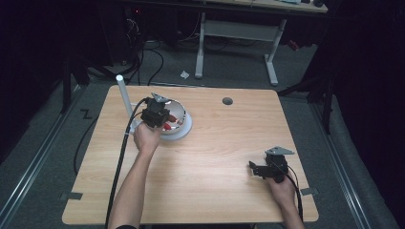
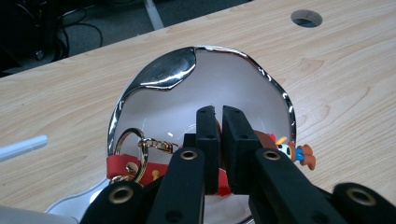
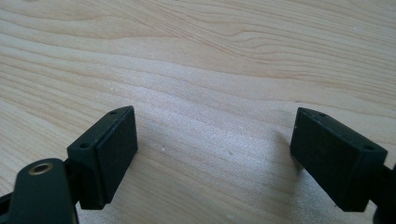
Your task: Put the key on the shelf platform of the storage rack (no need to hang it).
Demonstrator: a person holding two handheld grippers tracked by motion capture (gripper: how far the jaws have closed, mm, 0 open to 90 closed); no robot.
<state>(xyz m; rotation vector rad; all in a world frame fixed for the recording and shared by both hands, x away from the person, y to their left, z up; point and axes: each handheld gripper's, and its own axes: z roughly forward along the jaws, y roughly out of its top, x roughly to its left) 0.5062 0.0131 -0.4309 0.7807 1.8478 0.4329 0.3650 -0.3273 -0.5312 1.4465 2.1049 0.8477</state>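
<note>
While one bowl (image 2: 243, 88) holds one keychain (image 2: 140, 154), two grippers show.

Lab: cables (image 1: 143, 62), desk frame (image 1: 239, 38), dark curtains (image 1: 367, 71).

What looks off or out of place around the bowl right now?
The keychain is not fully inside the shiny bowl: its small figure charm hangs over the rim on one side, and the gold ring and red strap sit at the rim on the other. The left gripper is nearly closed over it. No spills or damage visible.

left gripper (image 2: 218, 116) nearly closed; right gripper (image 3: 215, 154) wide apart
</note>
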